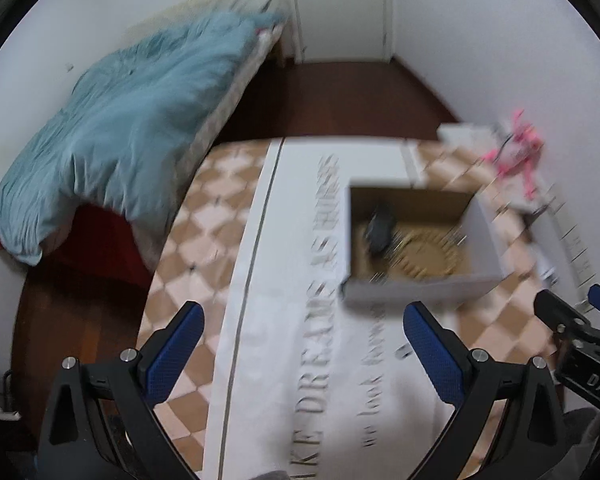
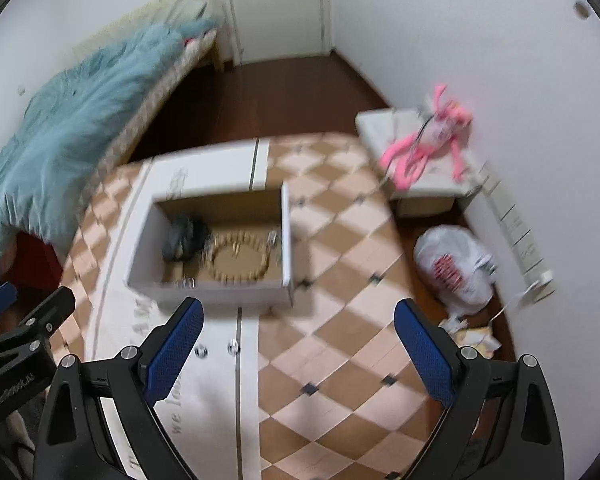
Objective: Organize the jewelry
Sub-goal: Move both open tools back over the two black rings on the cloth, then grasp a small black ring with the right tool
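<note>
A white cardboard box (image 2: 220, 294) with a brown inside stands on the checkered table (image 2: 340, 320). In it lie a beaded wooden bracelet (image 2: 240, 258), a dark bundle (image 2: 184, 236) and small shiny pieces. The box (image 1: 416, 290) also shows in the left wrist view, with the bracelet (image 1: 428, 256) and the dark bundle (image 1: 380, 230). Small silver pieces (image 2: 216, 348) lie on the white cloth runner (image 1: 284, 320) before the box. My left gripper (image 1: 304, 344) is open and empty, short of the box. My right gripper (image 2: 298, 340) is open and empty, just before the box.
A bed with a blue blanket (image 1: 120, 128) stands to the left. A pink plush toy (image 2: 432, 140) lies on a white stool (image 2: 412, 192) at the right. A white plastic bag (image 2: 456, 268) sits on the floor by the wall. A door (image 2: 276, 8) is at the back.
</note>
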Tool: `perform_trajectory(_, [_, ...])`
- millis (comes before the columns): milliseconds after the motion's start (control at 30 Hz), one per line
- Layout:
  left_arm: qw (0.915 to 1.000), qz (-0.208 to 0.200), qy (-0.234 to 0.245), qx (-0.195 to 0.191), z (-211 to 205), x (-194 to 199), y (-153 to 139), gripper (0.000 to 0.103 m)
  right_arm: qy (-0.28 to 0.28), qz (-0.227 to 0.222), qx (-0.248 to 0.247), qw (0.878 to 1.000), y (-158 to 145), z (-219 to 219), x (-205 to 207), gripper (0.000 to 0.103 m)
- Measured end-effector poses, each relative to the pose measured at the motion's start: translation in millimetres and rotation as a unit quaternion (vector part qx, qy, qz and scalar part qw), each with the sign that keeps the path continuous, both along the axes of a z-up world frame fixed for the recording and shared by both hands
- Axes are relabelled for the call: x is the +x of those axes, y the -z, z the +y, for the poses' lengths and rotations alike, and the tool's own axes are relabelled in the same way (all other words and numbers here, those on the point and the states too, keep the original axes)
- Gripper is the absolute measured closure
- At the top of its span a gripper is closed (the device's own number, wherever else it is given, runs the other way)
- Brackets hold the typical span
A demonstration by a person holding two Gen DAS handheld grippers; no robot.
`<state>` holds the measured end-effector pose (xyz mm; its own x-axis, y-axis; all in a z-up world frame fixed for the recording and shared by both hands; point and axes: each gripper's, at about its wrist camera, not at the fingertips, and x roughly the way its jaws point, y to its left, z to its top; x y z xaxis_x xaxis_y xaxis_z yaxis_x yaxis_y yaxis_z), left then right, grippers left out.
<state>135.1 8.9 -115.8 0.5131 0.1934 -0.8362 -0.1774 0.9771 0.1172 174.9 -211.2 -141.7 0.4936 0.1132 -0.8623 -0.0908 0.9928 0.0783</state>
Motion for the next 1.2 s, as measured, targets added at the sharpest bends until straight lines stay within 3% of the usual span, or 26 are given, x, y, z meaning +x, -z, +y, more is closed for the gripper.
perform_trajectory(100, [0.9990,0.040,-0.019,0.009,9.7,-0.9,38.7,0.001,-0.026,0.042,0.006,0.999,49.4,16.1,4.1,0.029])
perform_trajectory(233, [0.9964,0.076,-0.035,0.016,19.8,-2.7,73.0,0.001,-0.052,0.052,0.003,0.997,88.4,39.6,4.9,0.036])
perform_trajectory(433, [0.9941,0.097,-0.044,0.020,27.0,-5.9,92.6,0.001,-0.074,0.044,-0.013,0.996,113.9,64.0,4.3,0.055])
perform_trajectory(533, [0.9936,0.101,-0.044,0.021,28.9,-4.5,96.5,0.001,-0.084,0.028,-0.024,0.996,116.4,72.8,1.1,0.074])
perform_trajectory(567, [0.9936,0.103,-0.043,0.020,29.1,-3.9,97.8,0.001,-0.087,0.021,-0.034,0.995,116.8,75.3,-0.1,0.088])
perform_trajectory(600, [0.9935,0.103,-0.042,0.020,28.8,-3.0,98.3,0.001,-0.090,0.016,-0.039,0.995,116.1,76.4,-0.7,0.090])
perform_trajectory(733, [0.9942,0.101,-0.031,0.017,22.3,0.2,98.5,0.001,-0.095,0.007,-0.034,0.995,115.4,73.1,-4.9,0.090])
perform_trajectory(1100, [0.9933,0.088,0.049,-0.056,-48.8,14.4,99.8,0.002,0.008,0.003,0.010,1.000,85.1,-16.6,-11.7,0.090])
perform_trajectory(1200, [0.9927,0.081,0.068,-0.058,-66.2,18.7,100.8,0.006,0.026,0.008,0.009,1.000,87.1,-32.8,-13.0,0.090])
